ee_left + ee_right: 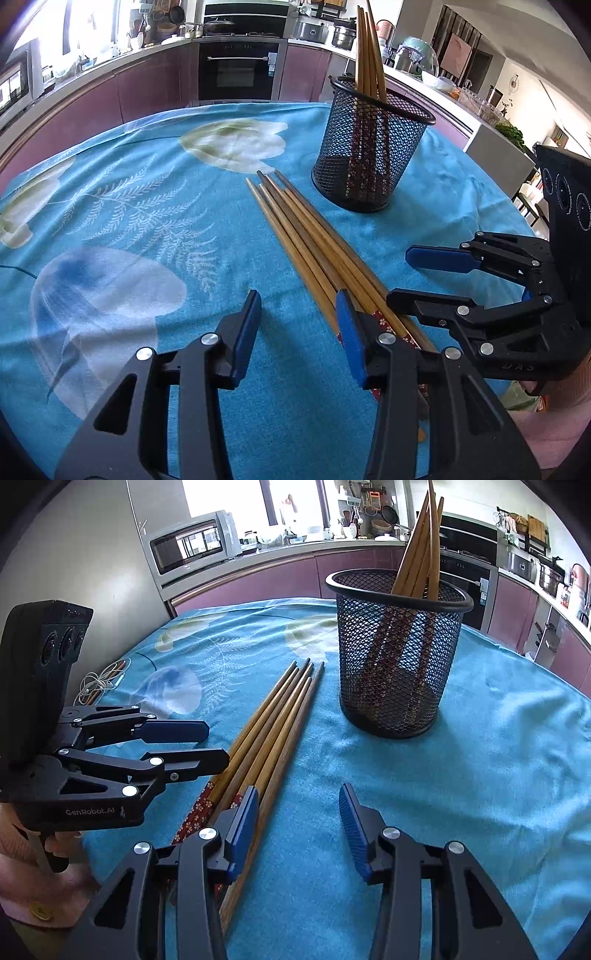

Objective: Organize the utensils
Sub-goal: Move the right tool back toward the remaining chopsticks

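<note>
Altogether five loose chopsticks [310,240], four in one mesh holder [373,147], two hand-held grippers [301,325] [297,812] open, empty.

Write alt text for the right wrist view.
Loose wooden chopsticks lie on a blue floral cloth between two open tools, left tool and right tool. Behind stands a black mesh holder holding more chopsticks.

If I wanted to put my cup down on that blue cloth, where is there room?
Bare cloth lies left of the loose chopsticks and right of the mesh holder. It is crowded where the left tool and right tool flank the chopsticks' handle ends.
</note>
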Demonstrator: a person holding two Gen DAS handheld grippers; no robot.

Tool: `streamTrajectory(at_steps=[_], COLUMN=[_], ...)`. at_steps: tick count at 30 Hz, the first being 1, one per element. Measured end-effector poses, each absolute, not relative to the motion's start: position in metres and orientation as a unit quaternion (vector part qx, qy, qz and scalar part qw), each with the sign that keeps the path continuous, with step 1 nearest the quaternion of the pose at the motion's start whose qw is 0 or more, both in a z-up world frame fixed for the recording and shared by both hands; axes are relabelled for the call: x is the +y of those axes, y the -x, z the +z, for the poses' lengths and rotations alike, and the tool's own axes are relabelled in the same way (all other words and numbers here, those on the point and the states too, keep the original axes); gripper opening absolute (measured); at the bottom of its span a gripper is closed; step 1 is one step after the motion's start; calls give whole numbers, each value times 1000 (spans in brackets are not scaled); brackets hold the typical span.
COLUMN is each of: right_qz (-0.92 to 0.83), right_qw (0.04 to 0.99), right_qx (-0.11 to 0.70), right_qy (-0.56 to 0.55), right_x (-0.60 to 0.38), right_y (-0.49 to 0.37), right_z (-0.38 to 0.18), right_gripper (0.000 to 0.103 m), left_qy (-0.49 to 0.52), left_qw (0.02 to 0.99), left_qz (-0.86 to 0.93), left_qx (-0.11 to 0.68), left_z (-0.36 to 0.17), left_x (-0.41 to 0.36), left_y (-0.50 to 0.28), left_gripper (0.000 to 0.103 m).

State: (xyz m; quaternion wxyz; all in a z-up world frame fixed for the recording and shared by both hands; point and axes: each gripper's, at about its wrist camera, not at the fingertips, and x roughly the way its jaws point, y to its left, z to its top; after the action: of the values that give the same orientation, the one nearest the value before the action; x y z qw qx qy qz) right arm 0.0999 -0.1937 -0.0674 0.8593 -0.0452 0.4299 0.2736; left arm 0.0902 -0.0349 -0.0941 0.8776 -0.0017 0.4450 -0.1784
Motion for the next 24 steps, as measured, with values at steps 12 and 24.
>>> streamTrajectory(at_steps=[12,24], right_qz=[268,265], right_qw=[862,857], right_qx=[428,436], right_qy=[55,75], right_x=[-192,-181], right_y=[-100,-106], right_z=[-68,-68], right_gripper=[44,30], left_qy=[-25,-14], left_qw=[878,877], left_qz=[-167,-161], left_qx=[447,452], left_z=[-94,-95], left_x=[-39,-32], left_y=[-88,-89], left_gripper=[40,34])
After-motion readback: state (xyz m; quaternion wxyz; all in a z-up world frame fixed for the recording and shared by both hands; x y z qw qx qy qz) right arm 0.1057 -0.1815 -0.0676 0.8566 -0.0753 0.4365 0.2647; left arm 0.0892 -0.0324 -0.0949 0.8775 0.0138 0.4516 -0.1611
